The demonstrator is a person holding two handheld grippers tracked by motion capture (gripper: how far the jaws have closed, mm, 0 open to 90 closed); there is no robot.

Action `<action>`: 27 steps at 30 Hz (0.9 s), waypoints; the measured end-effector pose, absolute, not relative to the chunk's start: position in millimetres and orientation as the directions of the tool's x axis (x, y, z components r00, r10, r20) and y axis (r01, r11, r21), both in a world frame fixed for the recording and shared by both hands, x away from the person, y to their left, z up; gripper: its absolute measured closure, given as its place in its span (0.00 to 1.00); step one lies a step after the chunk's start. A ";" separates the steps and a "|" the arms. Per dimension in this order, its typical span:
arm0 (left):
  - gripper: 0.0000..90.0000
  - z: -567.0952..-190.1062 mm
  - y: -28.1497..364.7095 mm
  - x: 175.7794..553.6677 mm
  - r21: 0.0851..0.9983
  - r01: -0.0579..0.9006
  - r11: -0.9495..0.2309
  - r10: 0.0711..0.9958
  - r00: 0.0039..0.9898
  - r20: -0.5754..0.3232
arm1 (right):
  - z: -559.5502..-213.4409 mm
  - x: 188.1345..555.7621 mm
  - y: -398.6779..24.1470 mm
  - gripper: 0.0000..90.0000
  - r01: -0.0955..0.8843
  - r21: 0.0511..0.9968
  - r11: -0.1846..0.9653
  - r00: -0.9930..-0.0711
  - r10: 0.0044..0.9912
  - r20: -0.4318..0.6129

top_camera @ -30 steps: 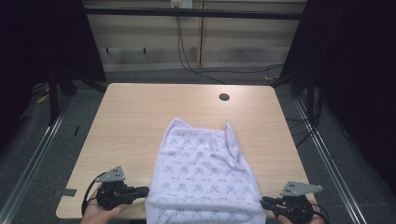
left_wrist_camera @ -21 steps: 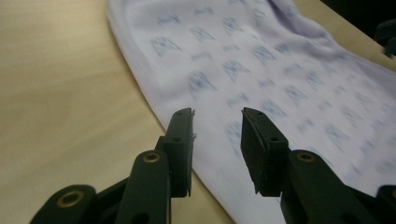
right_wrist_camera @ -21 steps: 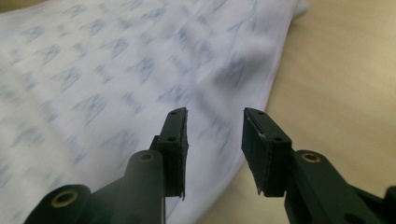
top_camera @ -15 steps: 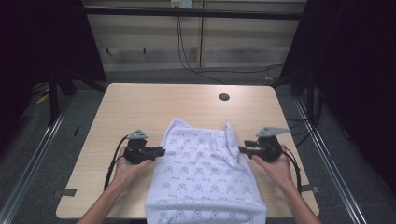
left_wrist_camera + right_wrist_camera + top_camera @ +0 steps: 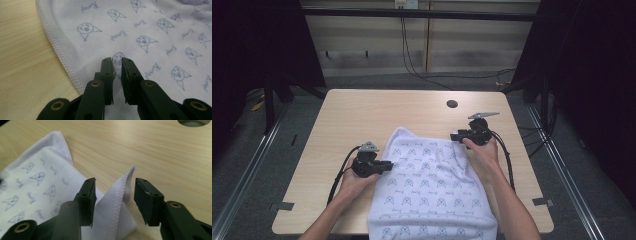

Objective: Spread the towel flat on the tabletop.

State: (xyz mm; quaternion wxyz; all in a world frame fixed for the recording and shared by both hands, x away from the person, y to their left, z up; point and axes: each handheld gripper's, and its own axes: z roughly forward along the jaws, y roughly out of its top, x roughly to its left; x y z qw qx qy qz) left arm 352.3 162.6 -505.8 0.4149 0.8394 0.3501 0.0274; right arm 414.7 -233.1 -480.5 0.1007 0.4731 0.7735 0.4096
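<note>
pale wood-grain table (image 5: 362, 115) | soft printed cloth (image 5: 432, 185), stitched hem

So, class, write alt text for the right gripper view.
An open black claw straddles a raised, stitched corner of white printed cloth, its jaws apart on either side. The cloth lies on a light wooden table.

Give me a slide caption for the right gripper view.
Open right gripper straddling the raised, stitched corner of a printed white cloth on a wooden table.
</note>
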 end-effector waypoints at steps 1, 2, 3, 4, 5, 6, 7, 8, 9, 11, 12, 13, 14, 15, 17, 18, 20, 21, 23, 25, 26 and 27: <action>0.89 -505.6 162.4 352.0 0.717 0.560 -0.416 0.612 0.755 -0.235 | -481.2 415.7 -231.6 0.76 0.648 0.727 0.225 -0.530 0.819 0.219; 0.89 -505.4 161.9 351.2 0.716 0.558 -0.419 0.613 0.755 -0.231 | -481.8 416.6 -231.5 0.85 0.649 0.728 0.220 -0.533 0.815 0.228; 0.89 -505.1 161.9 350.3 0.717 0.557 -0.420 0.618 0.754 -0.224 | -480.4 415.5 -231.5 0.92 0.640 0.737 0.216 -0.525 0.824 0.213; 0.89 -504.8 162.5 348.9 0.715 0.560 -0.419 0.622 0.751 -0.223 | -477.6 414.5 -232.7 0.94 0.627 0.749 0.215 -0.524 0.828 0.201; 0.88 -504.3 163.8 347.7 0.712 0.561 -0.422 0.622 0.751 -0.223 | -473.5 413.2 -234.6 0.95 0.620 0.755 0.212 -0.522 0.830 0.196; 0.86 -503.7 165.2 346.2 0.711 0.561 -0.424 0.623 0.750 -0.222 | -467.5 411.1 -237.5 0.95 0.607 0.767 0.210 -0.523 0.832 0.187; 0.84 -503.3 166.8 343.9 0.709 0.560 -0.427 0.620 0.753 -0.221 | -460.5 408.6 -241.5 0.95 0.588 0.783 0.202 -0.528 0.829 0.183; 0.82 -502.8 168.1 340.8 0.709 0.559 -0.429 0.626 0.750 -0.213 | -452.8 405.2 -246.2 0.95 0.568 0.800 0.194 -0.528 0.831 0.174; 0.81 -502.1 169.2 337.1 0.708 0.557 -0.435 0.628 0.751 -0.204 | -445.2 400.4 -251.3 0.95 0.548 0.817 0.179 -0.522 0.837 0.166; 0.78 -501.0 171.4 330.4 0.706 0.543 -0.456 0.621 0.762 -0.184 | -434.9 387.3 -260.6 0.95 0.508 0.844 0.171 -0.513 0.847 0.138; 0.77 -500.7 171.7 327.1 0.705 0.546 -0.453 0.623 0.759 -0.187 | -433.0 380.7 -265.3 0.95 0.496 0.849 0.180 -0.503 0.857 0.113; 0.76 -500.4 172.2 324.8 0.704 0.543 -0.458 0.622 0.761 -0.183 | -433.7 375.3 -271.0 0.95 0.496 0.850 0.177 -0.500 0.859 0.113; 0.75 -500.1 172.6 323.1 0.703 0.543 -0.459 0.620 0.763 -0.184 | -435.9 370.6 -276.3 0.95 0.500 0.846 0.184 -0.488 0.867 0.100; 0.74 -499.9 172.9 321.5 0.701 0.539 -0.466 0.617 0.767 -0.179 | -439.2 366.5 -281.8 0.94 0.501 0.845 0.189 -0.476 0.875 0.087; 0.72 -499.6 172.6 319.1 0.699 0.550 -0.457 0.614 0.764 -0.199 | -449.0 360.3 -291.6 0.92 0.529 0.830 0.177 -0.476 0.871 0.118; 0.70 -499.3 172.6 318.1 0.696 0.556 -0.455 0.610 0.764 -0.212 | -454.8 357.7 -294.1 0.89 0.547 0.814 0.195 -0.474 0.874 0.109; 0.67 -499.0 173.1 318.6 0.691 0.565 -0.450 0.601 0.764 -0.234 | -466.7 354.2 -297.5 0.80 0.601 0.766 0.227 -0.458 0.884 0.097; 0.67 -498.9 174.1 320.3 0.689 0.572 -0.445 0.599 0.762 -0.246 | -470.5 351.5 -298.9 0.80 0.616 0.750 0.243 -0.444 0.893 0.076; 0.70 -498.0 176.8 324.6 0.692 0.581 -0.429 0.604 0.754 -0.259 | -472.9 346.3 -302.7 0.76 0.616 0.750 0.239 -0.438 0.896 0.074; 0.71 -495.5 178.7 328.8 0.705 0.580 -0.408 0.615 0.745 -0.258 | -468.7 339.6 -301.0 0.72 0.596 0.766 0.241 -0.435 0.899 0.056; 0.71 -494.0 179.6 330.7 0.711 0.582 -0.395 0.622 0.739 -0.260 | -465.5 335.5 -298.4 0.70 0.580 0.778 0.242 -0.448 0.892 0.056; 0.72 -492.8 179.9 332.8 0.715 0.581 -0.390 0.622 0.738 -0.261 | -461.2 329.9 -294.1 0.68 0.565 0.788 0.245 -0.448 0.893 0.043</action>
